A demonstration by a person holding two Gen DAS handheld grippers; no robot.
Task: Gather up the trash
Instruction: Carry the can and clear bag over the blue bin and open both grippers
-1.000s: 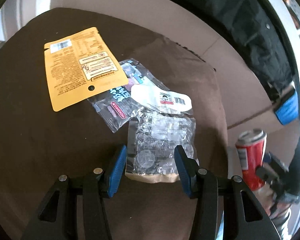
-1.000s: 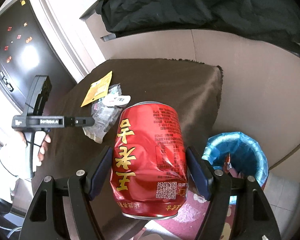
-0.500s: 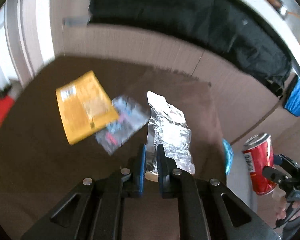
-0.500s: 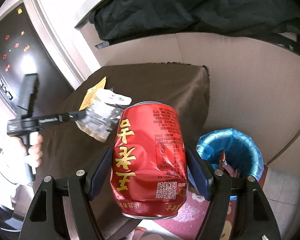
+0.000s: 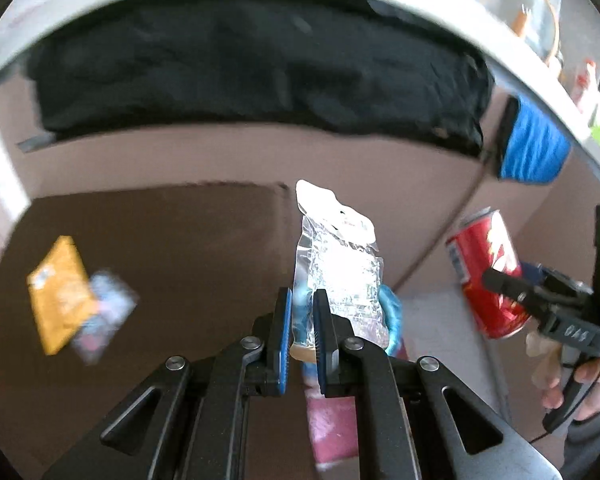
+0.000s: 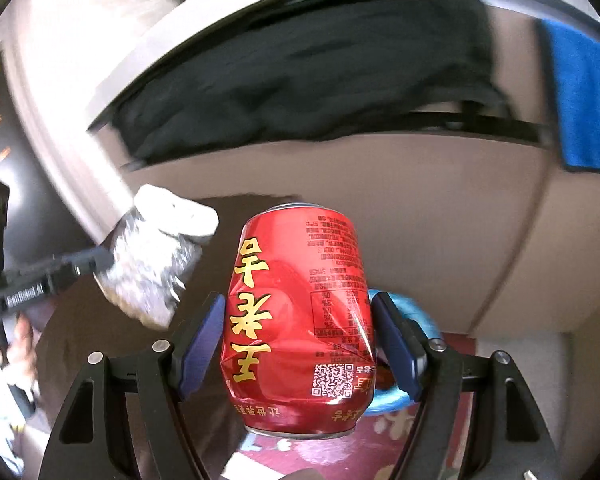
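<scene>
Brown-covered table, beige wall

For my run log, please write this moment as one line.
left tool: shut on clear wrapper | right tool: shut on red can | blue bin: behind can | table: yellow packet remains

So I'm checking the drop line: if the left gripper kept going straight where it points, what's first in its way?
Probably the blue-lined bin, which shows just behind the clear packet held in the left gripper. Depth is unclear; nothing else seems to lie between.
</scene>
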